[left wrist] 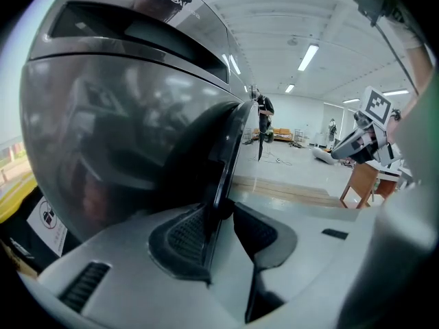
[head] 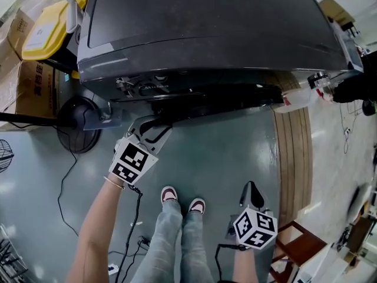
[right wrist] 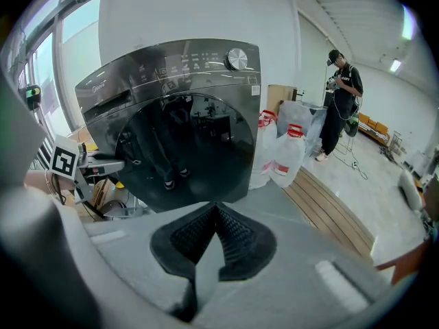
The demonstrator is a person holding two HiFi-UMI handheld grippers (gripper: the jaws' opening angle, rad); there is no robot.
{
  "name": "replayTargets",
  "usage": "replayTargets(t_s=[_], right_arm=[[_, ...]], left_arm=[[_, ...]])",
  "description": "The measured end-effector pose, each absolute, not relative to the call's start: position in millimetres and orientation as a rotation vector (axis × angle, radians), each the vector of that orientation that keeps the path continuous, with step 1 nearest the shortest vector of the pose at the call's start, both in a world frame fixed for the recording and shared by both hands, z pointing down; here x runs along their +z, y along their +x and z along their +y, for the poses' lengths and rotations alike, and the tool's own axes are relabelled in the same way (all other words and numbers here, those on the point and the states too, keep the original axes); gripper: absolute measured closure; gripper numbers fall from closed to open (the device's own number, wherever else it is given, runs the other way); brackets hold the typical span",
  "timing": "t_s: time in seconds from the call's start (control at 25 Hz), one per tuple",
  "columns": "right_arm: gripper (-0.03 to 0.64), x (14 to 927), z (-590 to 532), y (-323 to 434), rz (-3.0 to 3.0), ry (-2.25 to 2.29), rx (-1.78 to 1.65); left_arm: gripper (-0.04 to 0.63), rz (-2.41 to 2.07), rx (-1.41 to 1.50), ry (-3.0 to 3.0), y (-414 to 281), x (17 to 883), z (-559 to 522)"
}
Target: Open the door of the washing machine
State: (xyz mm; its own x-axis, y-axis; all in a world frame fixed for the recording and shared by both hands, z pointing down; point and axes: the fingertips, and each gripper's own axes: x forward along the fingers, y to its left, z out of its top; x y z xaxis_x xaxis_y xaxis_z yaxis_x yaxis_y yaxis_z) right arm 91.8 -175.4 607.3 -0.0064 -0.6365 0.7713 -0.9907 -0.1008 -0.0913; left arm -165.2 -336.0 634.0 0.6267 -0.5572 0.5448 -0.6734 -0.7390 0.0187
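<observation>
Cardboard box point(head: 29, 87) beside black round base point(head: 79, 122); wooden boards point(head: 294, 152) on floor; white bags point(right wrist: 285, 153) near boards.

No wording can be read. Dark grey front-loading washing machine point(right wrist: 185, 136): rows of small white print on the control panel beside the round silver dial point(right wrist: 236, 59), illegible. Brown cardboard box point(head: 32, 87): red print, illegible. White plastic bags point(right wrist: 278, 160): red print, illegible. White sticker point(left wrist: 49, 219) low beside the machine: round black pictogram. Left gripper point(head: 155, 127), right gripper point(head: 252, 187): black-and-white square markers on their cubes.
</observation>
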Motion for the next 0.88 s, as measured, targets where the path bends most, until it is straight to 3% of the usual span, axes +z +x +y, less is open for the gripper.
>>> replayTargets(t_s=[0.88], right_arm=[[0.612, 604, -146, 112, -1.644, 1.811, 0.933]], left_arm=[[0.505, -0.871, 0.669, 2.652, -133, 638, -264]])
